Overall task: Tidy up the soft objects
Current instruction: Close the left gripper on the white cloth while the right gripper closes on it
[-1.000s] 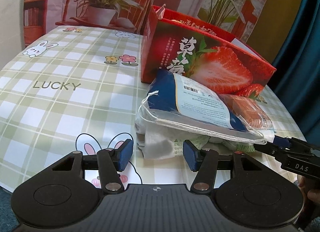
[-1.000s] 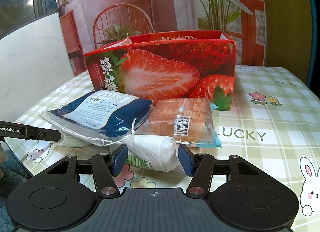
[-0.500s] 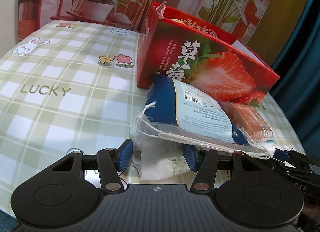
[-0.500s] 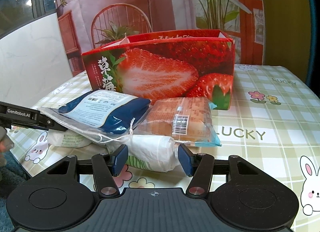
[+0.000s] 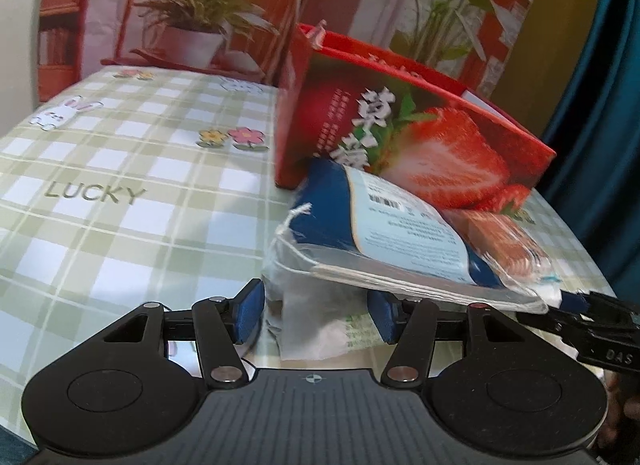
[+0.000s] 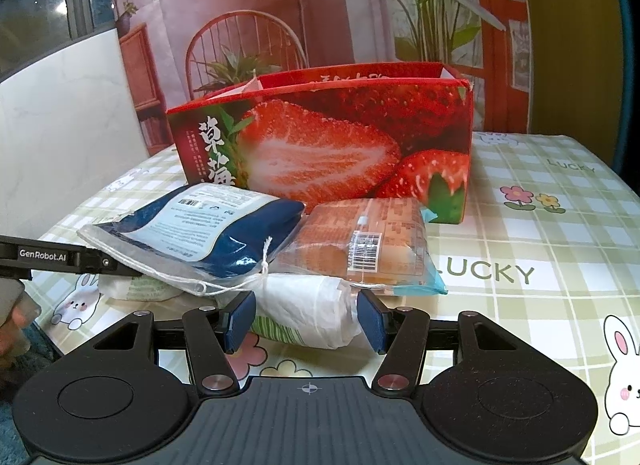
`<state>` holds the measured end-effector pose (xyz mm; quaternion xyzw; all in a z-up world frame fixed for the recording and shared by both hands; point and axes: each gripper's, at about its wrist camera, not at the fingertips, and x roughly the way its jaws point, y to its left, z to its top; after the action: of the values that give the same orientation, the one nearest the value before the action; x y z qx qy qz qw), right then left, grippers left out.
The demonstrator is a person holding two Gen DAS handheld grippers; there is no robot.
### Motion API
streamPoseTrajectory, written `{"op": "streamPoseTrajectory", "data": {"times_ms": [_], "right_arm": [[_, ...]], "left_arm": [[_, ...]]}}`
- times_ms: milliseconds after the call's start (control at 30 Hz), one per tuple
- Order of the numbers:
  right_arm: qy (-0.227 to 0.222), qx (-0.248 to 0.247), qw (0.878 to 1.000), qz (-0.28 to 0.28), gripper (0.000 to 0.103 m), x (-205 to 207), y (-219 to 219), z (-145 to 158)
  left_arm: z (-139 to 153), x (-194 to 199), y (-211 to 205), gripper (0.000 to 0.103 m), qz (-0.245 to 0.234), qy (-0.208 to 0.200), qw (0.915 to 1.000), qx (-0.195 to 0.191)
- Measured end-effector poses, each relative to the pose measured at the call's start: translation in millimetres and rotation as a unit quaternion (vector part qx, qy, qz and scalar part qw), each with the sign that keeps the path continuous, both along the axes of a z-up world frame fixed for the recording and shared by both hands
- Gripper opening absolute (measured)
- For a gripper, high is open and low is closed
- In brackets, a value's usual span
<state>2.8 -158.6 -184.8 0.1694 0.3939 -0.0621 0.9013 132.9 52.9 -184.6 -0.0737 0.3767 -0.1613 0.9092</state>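
Packets lie heaped on the checked desk [image 6: 540, 233] in front of the open strawberry carton [image 6: 320, 145]: a blue drawstring pouch [image 6: 224, 237] on top at the left, an orange snack pack [image 6: 368, 245] beside it against the carton, and under both a white plastic-wrapped roll [image 6: 308, 313] with green print.

Over the last second the left tongs [image 5: 316, 315] have pushed in from the pile's left end. Their blue pads, which stood short of the heap a second ago, now flank the white wrapper [image 5: 316, 329] beneath the pouch [image 5: 384, 233], with the pouch's edge overhanging them. The jaws have opened slightly further in the last half second and stand about half open; the pads look close to the wrapper on both sides, but I cannot tell whether they press it.

The right tongs [image 6: 307, 319] have not shifted. They sit about half open around the other end of the same roll, pads just beside it, and again a firm squeeze cannot be confirmed.

With both tongs now bracketing the bottom item, the likely step is a two-ended lift toward the carton. The risk, as I judge it, is that the pouch and snack pack resting on top slide off as it rises.
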Motion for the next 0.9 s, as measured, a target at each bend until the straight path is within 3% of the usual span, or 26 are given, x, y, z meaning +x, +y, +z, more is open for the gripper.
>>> {"op": "streamPoseTrajectory", "data": {"times_ms": [167, 467, 733, 800, 900], "right_arm": [[-0.005, -0.002, 1.0, 0.004, 0.053, -1.1, 0.1, -0.5], [-0.001, 0.008, 1.0, 0.007, 0.054, 0.2, -0.8, -3.9], [0.002, 0.015, 1.0, 0.01, 0.054, 1.0, -1.5, -5.8], [0.001, 0.016, 1.0, 0.009, 0.053, 0.7, -1.6, -5.1], [-0.008, 0.015, 1.0, 0.008, 0.052, -0.5, -1.4, -1.8]], "left_arm": [[-1.9, 0.8, -3.8, 0.067, -0.006, -0.002, 0.9999, 0.01], [-6.6, 1.3, -7.2, 0.067, -0.027, 0.004, 0.9996, 0.005], [-4.2, -1.3, -6.8, 0.05, -0.034, -0.004, 0.9994, 0.004], [-2.9, -2.1, -5.9, 0.039, -0.035, -0.009, 0.9994, 0.001], [-0.1, -4.3, -6.0, 0.036, -0.043, -0.018, 0.9989, -0.003]]}}
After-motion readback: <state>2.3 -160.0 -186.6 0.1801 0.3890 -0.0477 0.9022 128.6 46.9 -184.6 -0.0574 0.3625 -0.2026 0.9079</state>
